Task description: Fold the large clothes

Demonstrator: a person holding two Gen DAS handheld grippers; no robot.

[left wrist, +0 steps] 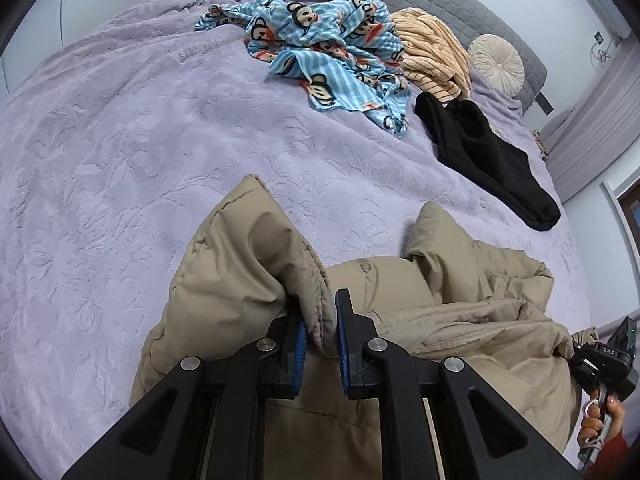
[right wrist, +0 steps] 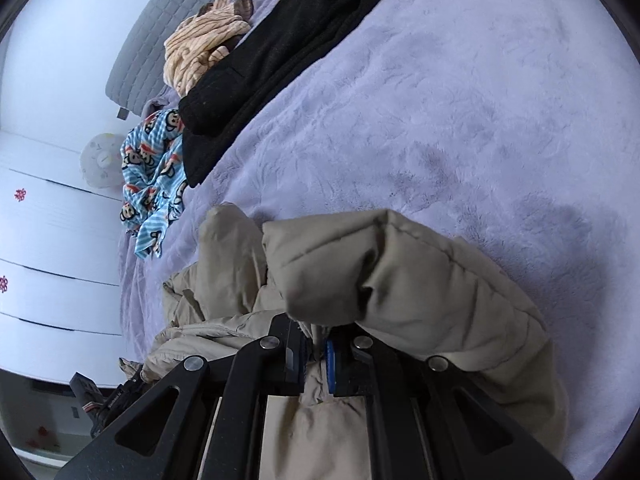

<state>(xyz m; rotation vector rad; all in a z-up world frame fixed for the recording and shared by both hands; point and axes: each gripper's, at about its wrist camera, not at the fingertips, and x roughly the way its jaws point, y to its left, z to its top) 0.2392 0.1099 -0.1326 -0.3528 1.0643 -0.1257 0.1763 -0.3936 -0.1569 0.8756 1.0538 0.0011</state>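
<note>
A lavender bed (left wrist: pixel 120 160) carries a crumpled tan puffer coat (left wrist: pixel 460 320) at its near edge. Left tongs (left wrist: pixel 320 334) pinch one coat fold; right tongs (right wrist: pixel 316 350) clamp another. Black garment (left wrist: pixel 480 152) lies beyond.

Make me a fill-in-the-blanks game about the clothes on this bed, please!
1. Both grippers' jaws are shut on the puffy ____ coat.
2. The blue blanket has cartoon ____ faces on it.
3. The bed cover is the colour ____.
4. The garment lying beside the striped peach cloth is ____.

Missing words: beige, monkey, purple, black.
</note>
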